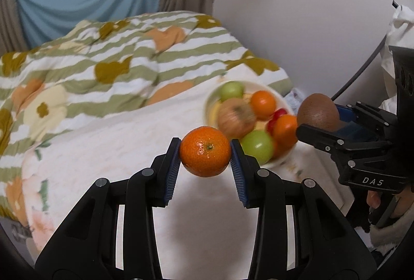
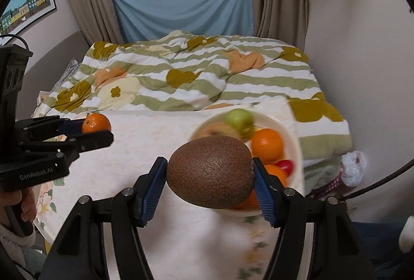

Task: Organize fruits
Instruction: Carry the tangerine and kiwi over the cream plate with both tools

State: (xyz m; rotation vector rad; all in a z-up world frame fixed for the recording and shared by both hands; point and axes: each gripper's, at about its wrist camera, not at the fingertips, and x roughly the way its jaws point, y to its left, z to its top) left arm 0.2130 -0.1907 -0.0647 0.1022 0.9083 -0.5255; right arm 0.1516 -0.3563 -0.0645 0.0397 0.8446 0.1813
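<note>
**Inspector:** Bedroom setting: a bed (image 2: 160,140) with a striped floral quilt (image 2: 196,78) at its far end and a pale cover over the near part. A white bowl (image 2: 293,148) of mixed fruit rests near the bed's right edge

**Assistant:** And the grippers?

**Inspector:** Both are loaded and clear of the bed. The right gripper (image 2: 209,175) is clamped part-open across a kiwi (image 2: 209,171), lying lengthwise, ends against the blue pads. The left gripper (image 1: 205,152) is closed narrower on a mandarin (image 1: 205,150), held at the fingertips, stem towards the camera

**Assistant:** Risks?

**Inspector:** In my judgement, the mandarin sits near the pad tips; a jolt could roll it out. The kiwi, pinched only end to end, could pivot. The soft bedding might tip the bowl if knocked
</note>
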